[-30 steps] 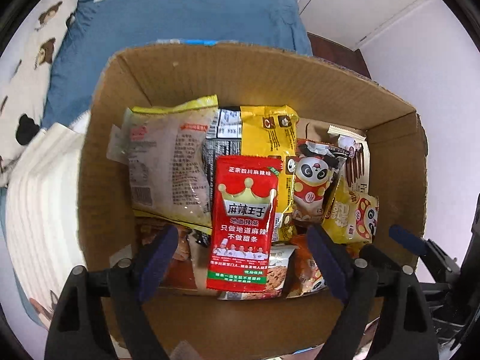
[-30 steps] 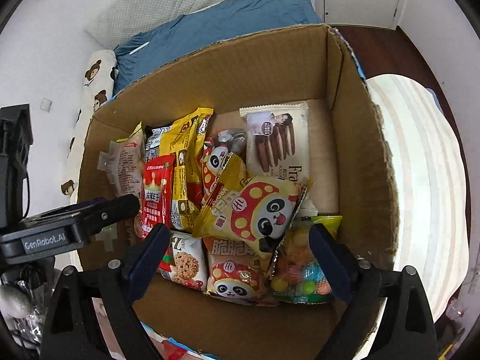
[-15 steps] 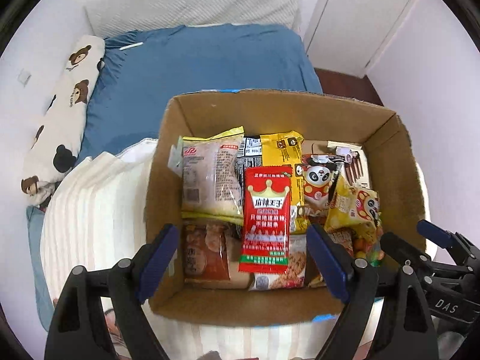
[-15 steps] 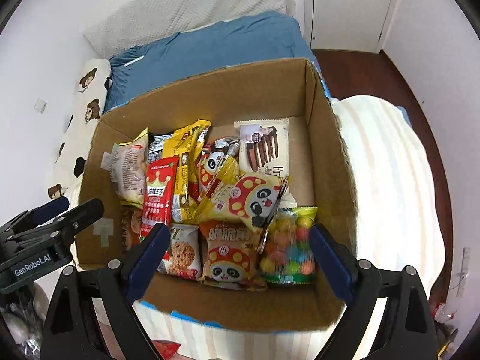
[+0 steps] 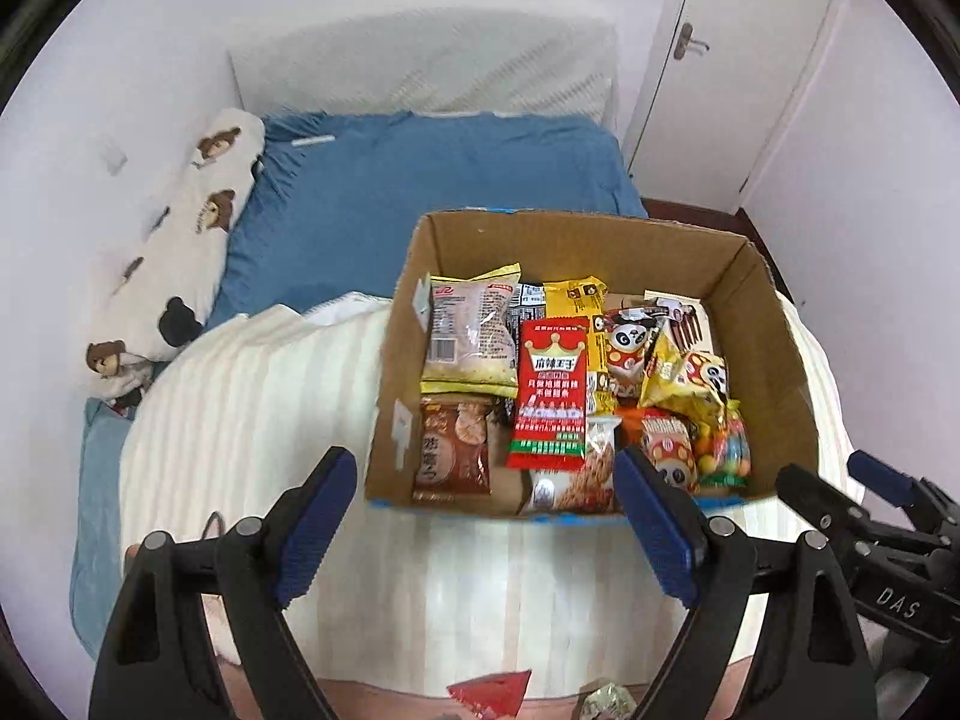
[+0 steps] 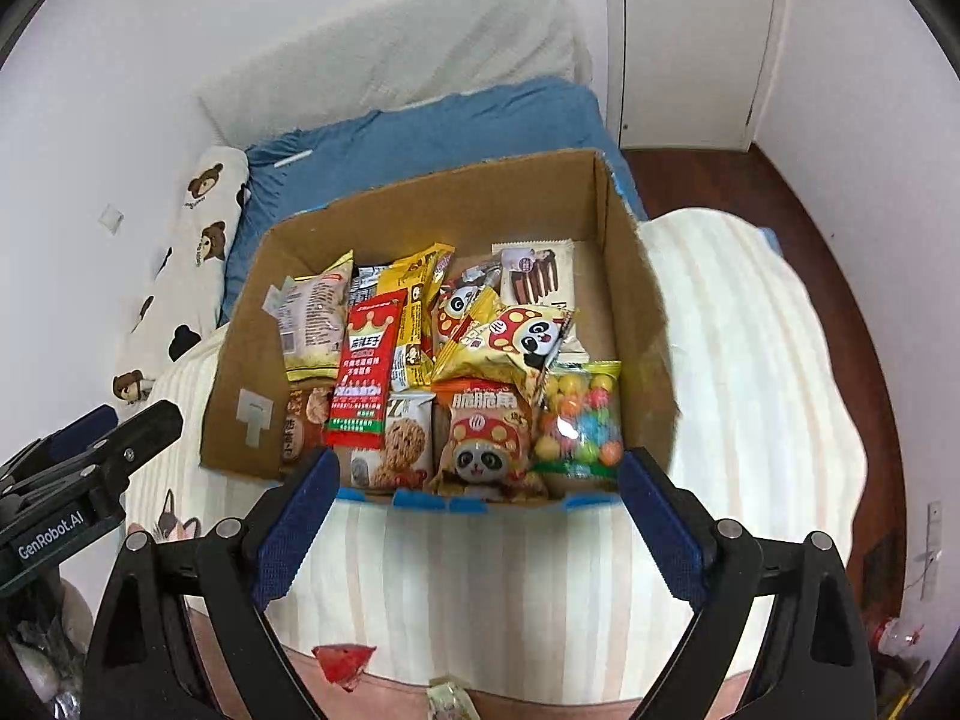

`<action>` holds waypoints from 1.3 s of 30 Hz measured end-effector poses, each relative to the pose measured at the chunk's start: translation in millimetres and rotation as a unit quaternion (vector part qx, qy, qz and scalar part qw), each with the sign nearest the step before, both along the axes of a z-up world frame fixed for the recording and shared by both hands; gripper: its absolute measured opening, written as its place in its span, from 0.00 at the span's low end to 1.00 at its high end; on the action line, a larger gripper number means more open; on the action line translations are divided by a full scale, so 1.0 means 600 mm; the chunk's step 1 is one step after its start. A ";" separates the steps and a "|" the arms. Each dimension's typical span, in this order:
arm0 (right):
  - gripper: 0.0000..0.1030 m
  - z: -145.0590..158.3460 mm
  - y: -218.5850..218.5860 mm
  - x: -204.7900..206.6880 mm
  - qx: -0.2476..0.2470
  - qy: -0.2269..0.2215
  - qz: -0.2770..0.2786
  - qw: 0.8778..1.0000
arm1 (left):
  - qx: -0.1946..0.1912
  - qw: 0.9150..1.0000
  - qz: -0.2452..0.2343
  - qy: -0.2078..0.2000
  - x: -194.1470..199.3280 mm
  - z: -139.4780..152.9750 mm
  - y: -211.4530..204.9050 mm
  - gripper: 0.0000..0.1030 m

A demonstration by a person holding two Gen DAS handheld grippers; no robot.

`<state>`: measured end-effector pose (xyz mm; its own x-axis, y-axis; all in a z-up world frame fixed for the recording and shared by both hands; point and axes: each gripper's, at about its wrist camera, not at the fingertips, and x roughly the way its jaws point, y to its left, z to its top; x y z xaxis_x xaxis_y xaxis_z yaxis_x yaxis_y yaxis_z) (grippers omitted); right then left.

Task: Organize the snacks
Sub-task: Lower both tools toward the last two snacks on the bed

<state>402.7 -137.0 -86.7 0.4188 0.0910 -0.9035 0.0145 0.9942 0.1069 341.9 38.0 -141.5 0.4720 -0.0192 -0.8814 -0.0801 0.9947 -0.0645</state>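
Note:
An open cardboard box (image 5: 768, 360) (image 6: 636, 300) sits on a striped white blanket and holds several snack packs. A red crown-printed pack (image 5: 551, 384) (image 6: 363, 360) lies on top near the middle. Panda packs (image 6: 510, 342), a candy-ball bag (image 6: 579, 414), a cookie pack (image 6: 402, 444) and a brown pack (image 5: 450, 450) lie around it. My left gripper (image 5: 483, 522) is open and empty, held in front of the box's near wall. My right gripper (image 6: 477, 522) is open and empty, also in front of the near wall.
The striped blanket (image 5: 252, 396) (image 6: 744, 372) covers the bed's near part, with a blue sheet (image 5: 420, 180) and a bear-print pillow (image 5: 180, 252) behind. A small red wrapper (image 5: 489, 690) (image 6: 342, 660) lies at the near edge. A door (image 5: 738, 60) stands at the back right.
Both grippers have pulled back and up from over the box, so the whole box and bed now show. The snacks have not moved. Both grippers stay open.

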 end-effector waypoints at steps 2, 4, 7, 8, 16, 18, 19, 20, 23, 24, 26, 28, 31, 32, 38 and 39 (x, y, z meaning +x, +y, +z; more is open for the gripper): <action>0.93 0.019 0.002 -0.027 -0.007 -0.017 0.002 1.000 | 0.006 1.000 0.000 -0.010 -0.025 0.011 -0.003 0.85; 0.93 0.035 0.003 -0.049 -0.009 -0.030 0.005 0.999 | 0.012 1.000 0.001 -0.021 -0.050 0.021 -0.006 0.85; 0.93 0.059 0.003 -0.086 -0.008 -0.049 0.008 0.999 | 0.018 0.999 0.001 -0.037 -0.088 0.039 -0.012 0.85; 0.93 0.066 0.004 -0.098 -0.007 -0.055 0.009 0.998 | 0.019 0.999 0.002 -0.041 -0.096 0.041 -0.011 0.85; 0.93 0.110 0.014 -0.179 -0.011 -0.093 0.018 0.995 | 0.019 0.997 0.015 -0.069 -0.163 0.064 -0.012 0.85; 0.93 0.113 0.014 -0.193 -0.007 -0.097 0.017 0.995 | 0.028 0.997 0.015 -0.075 -0.176 0.068 -0.014 0.85; 0.93 0.113 0.013 -0.197 -0.003 -0.098 0.015 0.995 | 0.031 0.996 0.016 -0.077 -0.181 0.069 -0.015 0.85; 0.93 0.113 0.011 -0.204 0.000 -0.098 0.014 0.995 | 0.032 0.996 0.016 -0.079 -0.188 0.068 -0.015 0.85; 0.93 0.099 0.009 -0.213 0.016 -0.086 0.012 0.996 | 0.033 0.997 0.017 -0.067 -0.205 0.053 -0.014 0.85; 0.94 0.087 0.006 -0.218 0.026 -0.075 0.012 0.997 | 0.031 0.997 0.019 -0.061 -0.210 0.045 -0.013 0.85; 0.94 0.057 0.003 -0.229 0.047 -0.049 0.014 0.998 | 0.030 0.998 0.021 -0.041 -0.220 0.020 -0.010 0.85; 0.94 0.012 0.002 -0.239 0.061 -0.013 0.017 0.998 | 0.031 0.999 0.025 -0.018 -0.231 -0.012 -0.007 0.85; 0.94 -0.073 -0.003 -0.257 0.083 0.055 0.011 0.995 | 0.033 0.998 0.034 0.033 -0.243 -0.080 0.004 0.85; 0.94 -0.102 -0.004 -0.261 0.088 0.077 0.008 0.993 | 0.033 0.998 0.035 0.043 -0.246 -0.096 0.005 0.85; 0.94 -0.256 -0.023 -0.279 0.146 0.169 -0.039 0.974 | 0.026 0.991 0.033 0.128 -0.255 -0.210 0.013 0.85; 0.94 -0.280 -0.025 -0.280 0.157 0.181 -0.049 0.970 | 0.019 0.989 0.034 0.142 -0.254 -0.225 0.013 0.85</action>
<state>234.5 -152.2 -254.5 0.0999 0.3603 -0.9275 0.2010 0.9056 0.3735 189.3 46.0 -276.7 0.2037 0.0408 -0.9782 -0.1568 0.9876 0.0085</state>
